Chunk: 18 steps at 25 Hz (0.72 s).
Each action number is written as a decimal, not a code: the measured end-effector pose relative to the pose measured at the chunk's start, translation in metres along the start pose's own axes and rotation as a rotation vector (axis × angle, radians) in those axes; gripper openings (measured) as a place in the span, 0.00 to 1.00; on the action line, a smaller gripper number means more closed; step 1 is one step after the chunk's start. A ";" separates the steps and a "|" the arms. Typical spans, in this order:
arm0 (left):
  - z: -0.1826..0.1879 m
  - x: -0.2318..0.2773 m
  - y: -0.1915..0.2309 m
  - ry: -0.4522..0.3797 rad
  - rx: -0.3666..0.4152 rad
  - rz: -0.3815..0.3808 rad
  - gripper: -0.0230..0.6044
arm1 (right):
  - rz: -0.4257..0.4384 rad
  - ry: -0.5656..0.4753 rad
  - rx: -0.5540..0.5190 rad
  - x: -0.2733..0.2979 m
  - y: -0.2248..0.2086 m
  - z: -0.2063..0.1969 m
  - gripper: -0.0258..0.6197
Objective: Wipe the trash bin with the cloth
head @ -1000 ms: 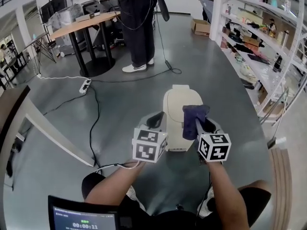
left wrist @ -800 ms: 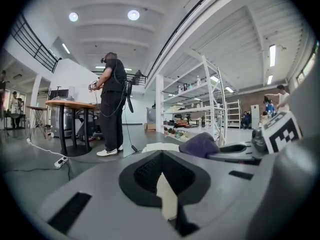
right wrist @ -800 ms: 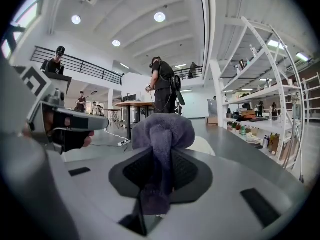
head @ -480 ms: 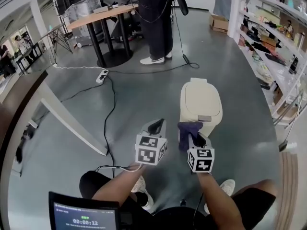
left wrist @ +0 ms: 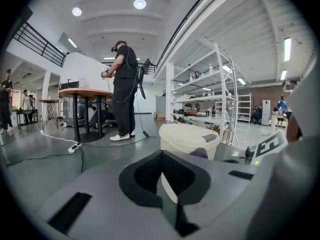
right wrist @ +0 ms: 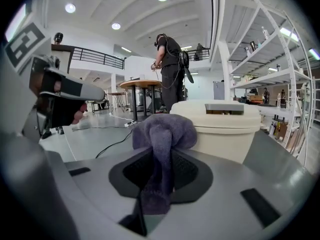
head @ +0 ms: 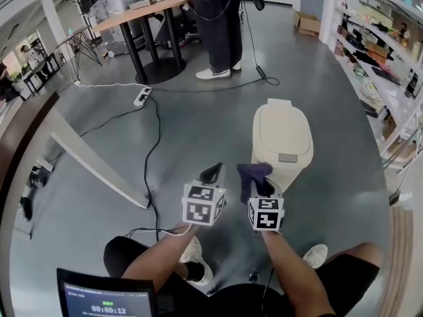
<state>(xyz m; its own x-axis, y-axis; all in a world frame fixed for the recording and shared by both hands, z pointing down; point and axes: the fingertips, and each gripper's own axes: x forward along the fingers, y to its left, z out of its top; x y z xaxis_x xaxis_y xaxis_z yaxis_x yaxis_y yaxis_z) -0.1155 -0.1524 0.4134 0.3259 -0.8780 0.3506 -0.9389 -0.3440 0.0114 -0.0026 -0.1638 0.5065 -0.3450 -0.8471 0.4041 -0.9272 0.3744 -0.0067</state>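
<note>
A cream trash bin (head: 283, 140) with its lid down stands on the grey floor, just ahead and to the right of both grippers. My right gripper (head: 254, 179) is shut on a purple cloth (head: 253, 172), which bunches up above the jaws. It hangs short of the bin's near left side, not touching it. In the right gripper view the cloth (right wrist: 162, 134) fills the jaws of the right gripper (right wrist: 159, 156), with the bin (right wrist: 222, 126) close behind. My left gripper (head: 211, 175) is held beside it, shut and empty. The left gripper view has the left gripper (left wrist: 162, 159) with the bin (left wrist: 187, 136) beyond it.
A person (head: 218, 18) stands by a round table (head: 142, 8) at the back. A power strip (head: 141, 96) and its cables (head: 153, 144) lie on the floor to the left. Shelving (head: 390, 51) lines the right side. A pale slanted beam (head: 92, 167) runs at the left.
Both grippers have drawn back from the bin: a second ago they hung over its lid, now the bin stands ahead of them. The cloth stays in the right gripper.
</note>
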 end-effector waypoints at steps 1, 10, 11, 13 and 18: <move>0.000 0.004 -0.001 0.002 -0.002 -0.002 0.03 | -0.003 -0.004 -0.002 0.001 -0.001 0.000 0.17; -0.013 0.036 -0.025 0.041 -0.006 -0.049 0.03 | -0.064 -0.048 0.095 -0.010 -0.043 0.001 0.17; -0.014 0.040 -0.030 0.039 0.000 -0.057 0.03 | -0.072 -0.051 0.104 -0.012 -0.049 0.000 0.17; -0.015 0.047 -0.039 0.035 0.007 -0.074 0.03 | -0.095 -0.052 0.105 -0.016 -0.062 -0.002 0.17; -0.016 0.061 -0.064 0.038 0.023 -0.116 0.03 | -0.172 -0.052 0.117 -0.030 -0.103 -0.011 0.17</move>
<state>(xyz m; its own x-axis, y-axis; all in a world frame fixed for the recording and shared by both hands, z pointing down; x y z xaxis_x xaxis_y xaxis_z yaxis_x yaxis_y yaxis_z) -0.0369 -0.1789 0.4493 0.4276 -0.8184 0.3838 -0.8920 -0.4508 0.0324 0.1046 -0.1726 0.5047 -0.1841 -0.9142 0.3611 -0.9827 0.1786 -0.0488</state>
